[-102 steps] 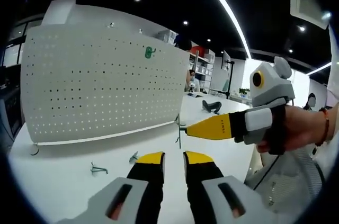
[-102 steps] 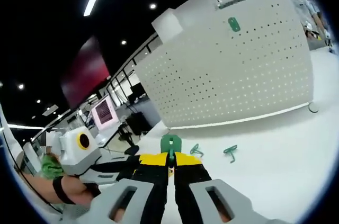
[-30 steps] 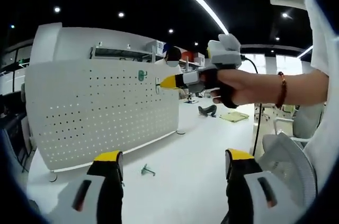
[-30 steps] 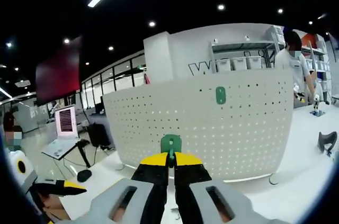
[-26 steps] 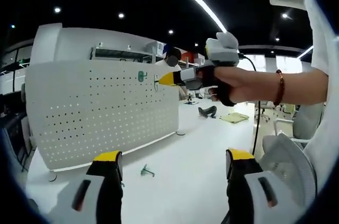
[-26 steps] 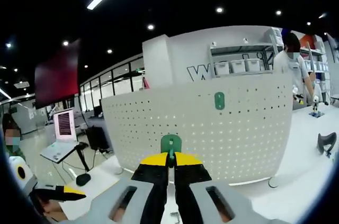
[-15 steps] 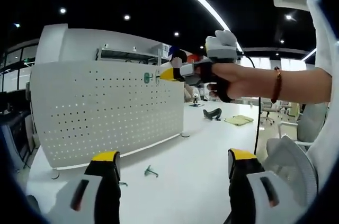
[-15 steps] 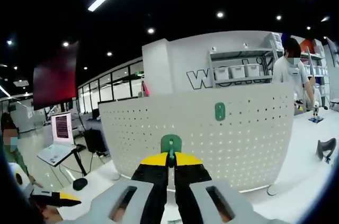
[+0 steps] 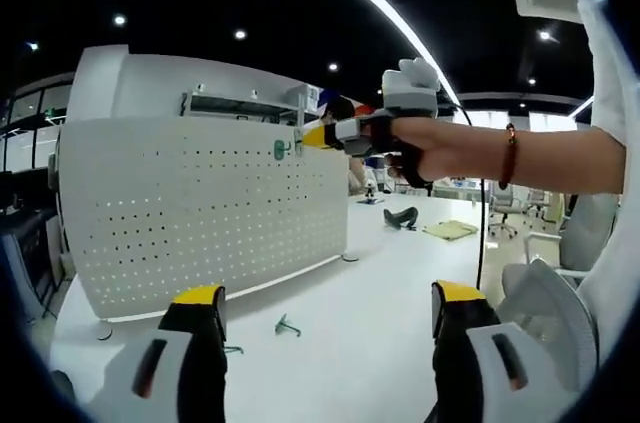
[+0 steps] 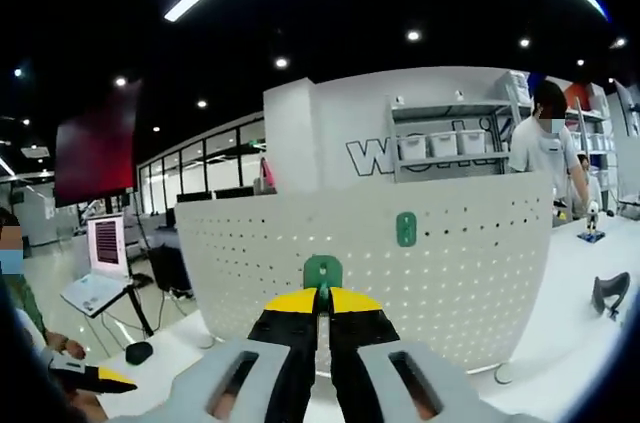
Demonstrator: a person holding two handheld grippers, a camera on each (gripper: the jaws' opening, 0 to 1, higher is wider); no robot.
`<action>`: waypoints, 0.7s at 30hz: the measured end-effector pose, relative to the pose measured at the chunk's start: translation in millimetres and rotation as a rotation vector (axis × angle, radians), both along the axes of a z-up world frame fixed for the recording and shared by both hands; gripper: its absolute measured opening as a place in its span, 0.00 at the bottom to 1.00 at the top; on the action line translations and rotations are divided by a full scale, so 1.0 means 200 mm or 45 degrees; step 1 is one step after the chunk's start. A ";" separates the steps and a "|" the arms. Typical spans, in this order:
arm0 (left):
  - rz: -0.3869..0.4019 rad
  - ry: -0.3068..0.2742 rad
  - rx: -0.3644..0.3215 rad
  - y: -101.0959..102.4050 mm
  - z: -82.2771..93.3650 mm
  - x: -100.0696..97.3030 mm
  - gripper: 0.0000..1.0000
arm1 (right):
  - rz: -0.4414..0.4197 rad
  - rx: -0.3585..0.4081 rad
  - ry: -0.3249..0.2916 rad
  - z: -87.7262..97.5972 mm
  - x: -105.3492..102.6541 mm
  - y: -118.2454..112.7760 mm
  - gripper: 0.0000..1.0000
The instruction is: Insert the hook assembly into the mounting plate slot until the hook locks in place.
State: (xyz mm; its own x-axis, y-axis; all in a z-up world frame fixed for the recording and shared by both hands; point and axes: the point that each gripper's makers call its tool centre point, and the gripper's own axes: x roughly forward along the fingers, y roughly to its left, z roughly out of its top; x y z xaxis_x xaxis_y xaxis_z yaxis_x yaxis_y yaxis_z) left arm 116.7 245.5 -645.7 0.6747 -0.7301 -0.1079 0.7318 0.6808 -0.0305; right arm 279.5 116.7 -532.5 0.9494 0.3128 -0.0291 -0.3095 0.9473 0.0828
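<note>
An open-plan office or lab is suggested by a white counter (image 9: 380,273), shelving with storage bins (image 10: 455,146), a laptop (image 10: 92,288) and ceiling strip lights (image 9: 375,3).

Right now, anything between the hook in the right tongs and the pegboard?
Nothing visible. The right tongs hold the green hook facing the white pegboard; one green hook is already mounted higher up.

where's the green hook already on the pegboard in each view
Left gripper view: the mounted green hook sits near the pegboard's upper right, just left of the right tongs.
Right gripper view: it is right of centre, high on the board.
Shared landmark: the white pegboard.
</note>
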 end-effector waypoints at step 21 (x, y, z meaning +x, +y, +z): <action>-0.010 0.002 -0.002 0.03 0.01 0.03 0.86 | -0.079 -0.031 -0.072 0.08 0.14 -0.02 0.01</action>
State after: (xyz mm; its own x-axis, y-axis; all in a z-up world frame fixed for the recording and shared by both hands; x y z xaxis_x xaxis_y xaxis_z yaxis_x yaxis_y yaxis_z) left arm 122.2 251.6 -642.9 0.6688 -0.7356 -0.1074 0.7371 0.6750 -0.0326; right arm 306.7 112.4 -517.0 0.9672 0.2532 0.0179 -0.2538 0.9663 0.0439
